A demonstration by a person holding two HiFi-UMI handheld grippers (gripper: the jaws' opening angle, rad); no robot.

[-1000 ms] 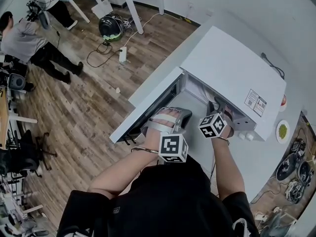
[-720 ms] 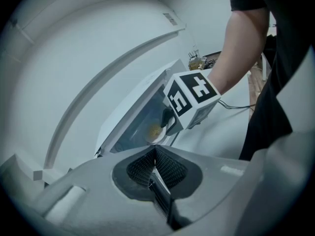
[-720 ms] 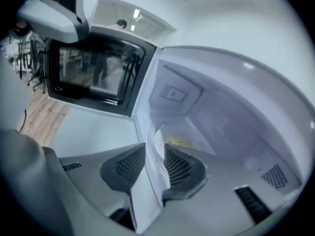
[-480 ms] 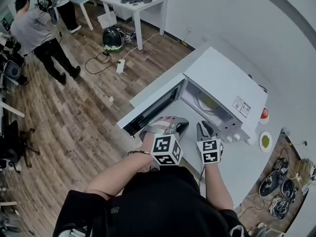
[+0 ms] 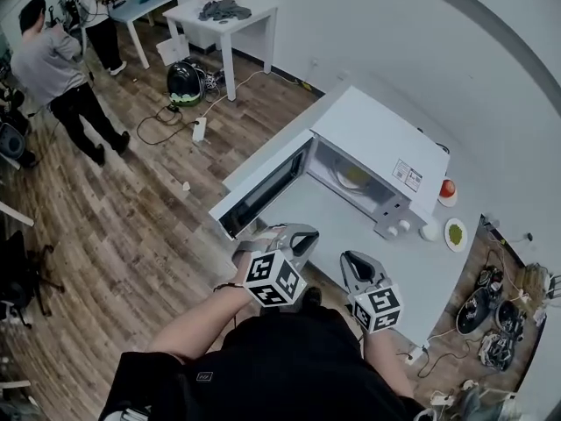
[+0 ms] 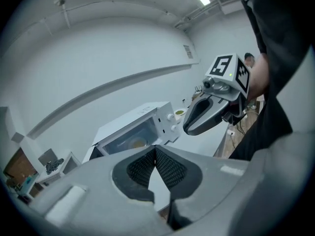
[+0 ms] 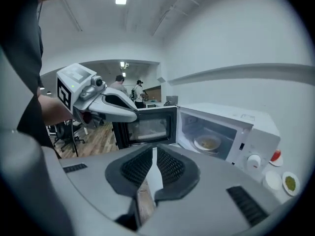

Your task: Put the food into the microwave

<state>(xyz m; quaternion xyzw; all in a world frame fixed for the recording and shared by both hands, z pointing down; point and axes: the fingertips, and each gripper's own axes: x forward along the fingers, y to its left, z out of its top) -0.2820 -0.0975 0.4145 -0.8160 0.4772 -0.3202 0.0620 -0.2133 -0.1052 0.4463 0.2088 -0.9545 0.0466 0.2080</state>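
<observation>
A white microwave [image 5: 377, 143] stands on a white counter [image 5: 412, 279] with its door [image 5: 263, 187] swung wide open. Inside it sits a plate of food [image 5: 353, 178], which also shows as a plate [image 7: 207, 142] in the right gripper view and a plate [image 6: 138, 142] in the left one. Both grippers hang in front of the oven, near my body and apart from it. My left gripper [image 5: 302, 235] has its pads touching [image 6: 155, 151] with nothing held. The jaws of my right gripper [image 5: 351, 260] are closing, a narrow gap [image 7: 154, 156] still between them and nothing in it.
To the right of the microwave are a small dish of something green [image 5: 455, 234], a red object [image 5: 448, 188] and a white cup [image 5: 429, 230]. Across the wooden floor stand two people [image 5: 53, 68], a white table [image 5: 223, 11], a black bag [image 5: 186, 82] and cables.
My right gripper has come out of the microwave and back toward me, its jaws narrowing. The left gripper has drawn back too. The plate stays inside the oven.
</observation>
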